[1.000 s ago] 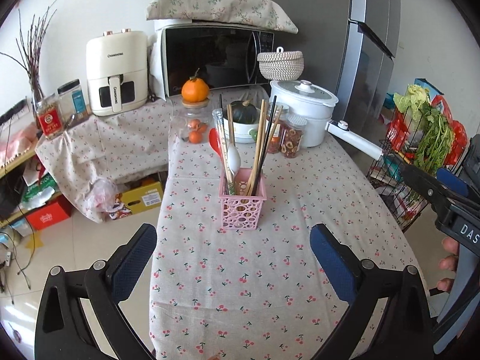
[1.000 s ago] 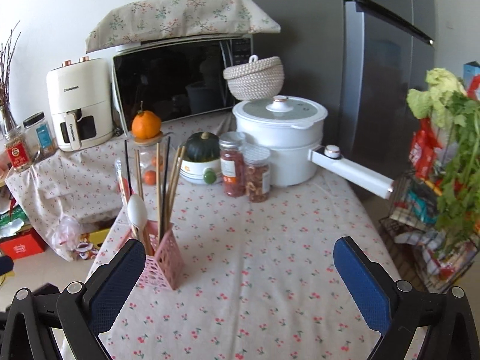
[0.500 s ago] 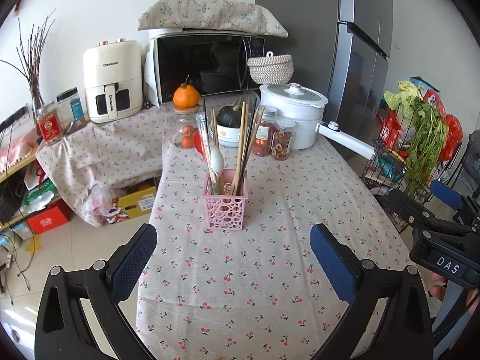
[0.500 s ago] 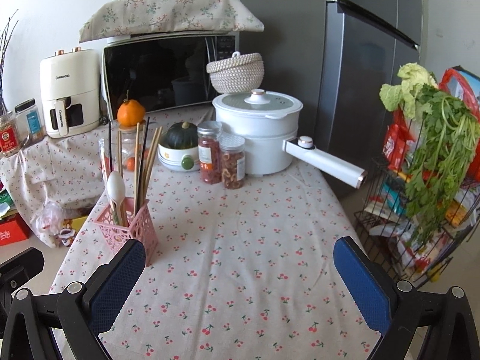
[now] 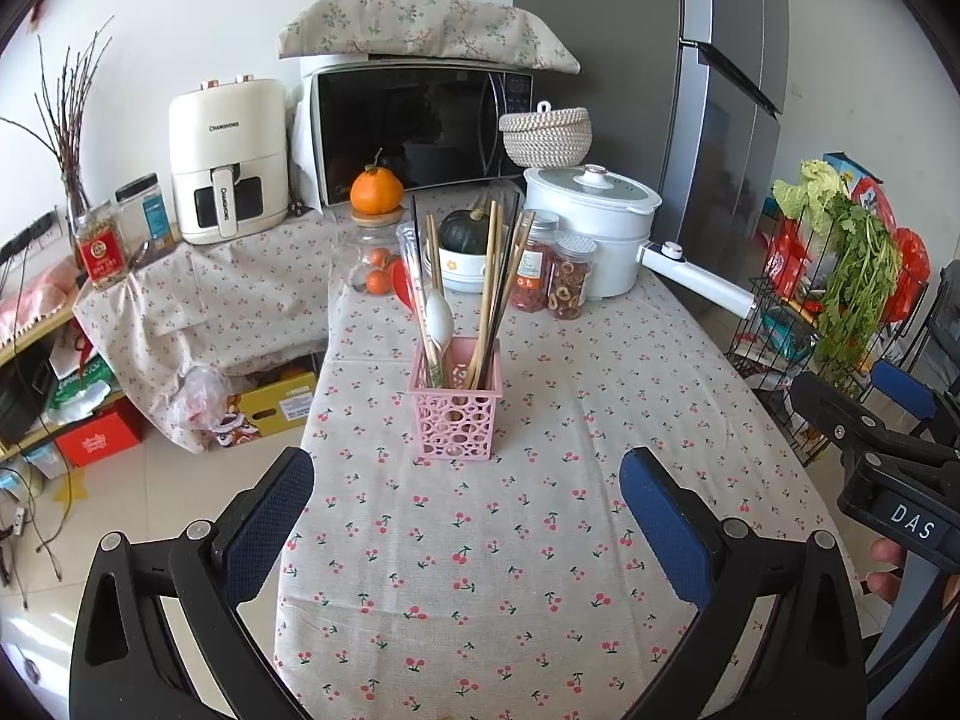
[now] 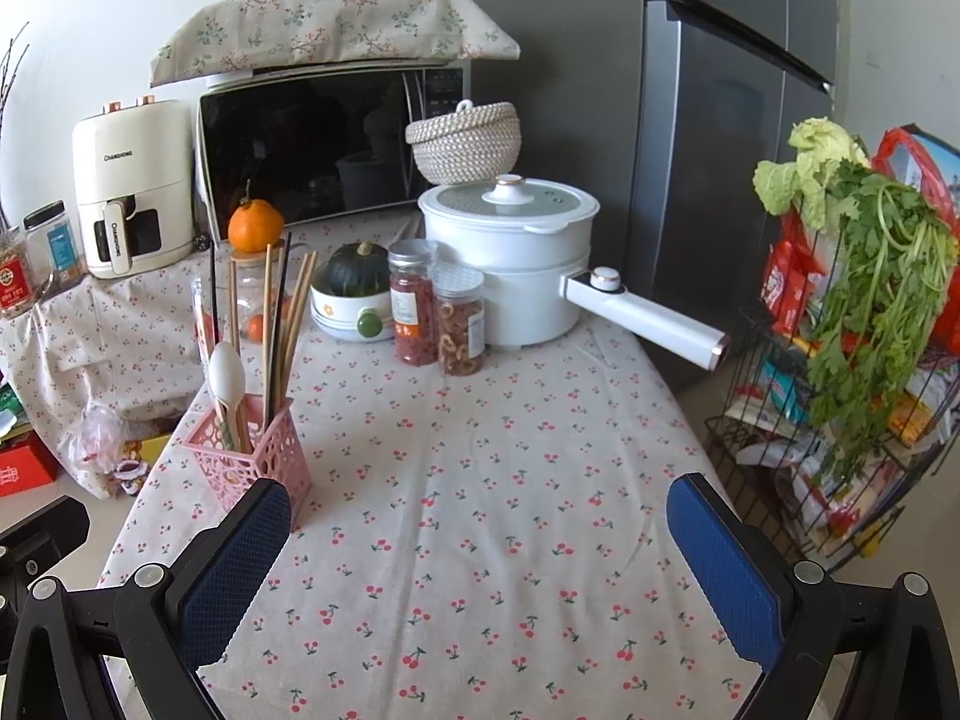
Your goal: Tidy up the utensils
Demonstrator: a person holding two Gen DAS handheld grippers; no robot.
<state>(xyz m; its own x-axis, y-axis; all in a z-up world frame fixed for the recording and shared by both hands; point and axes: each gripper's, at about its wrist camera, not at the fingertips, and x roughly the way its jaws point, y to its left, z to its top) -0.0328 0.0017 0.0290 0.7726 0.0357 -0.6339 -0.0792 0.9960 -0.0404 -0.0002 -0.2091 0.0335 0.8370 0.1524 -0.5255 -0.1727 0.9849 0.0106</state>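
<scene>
A pink perforated utensil holder (image 5: 456,405) stands on the cherry-print tablecloth (image 5: 540,540). It holds wooden and black chopsticks (image 5: 495,276), a white spoon (image 5: 438,315) and a red utensil (image 5: 405,285). The holder also shows at the left of the right wrist view (image 6: 252,459). My left gripper (image 5: 468,519) is open and empty, in front of the holder. My right gripper (image 6: 480,546) is open and empty over the bare cloth, to the right of the holder. Its body shows at the right edge of the left wrist view (image 5: 888,468).
At the table's far end stand a white pot (image 6: 510,258) with a long handle (image 6: 645,315), two jars (image 6: 438,315), a bowl with a squash (image 6: 354,294) and a jar topped by an orange (image 5: 375,195). A wire rack with greens (image 6: 852,324) stands right of the table.
Both grippers have drawn back from the holder, which now looks smaller and farther away. More bare tablecloth shows in front of them. Both stay open.
</scene>
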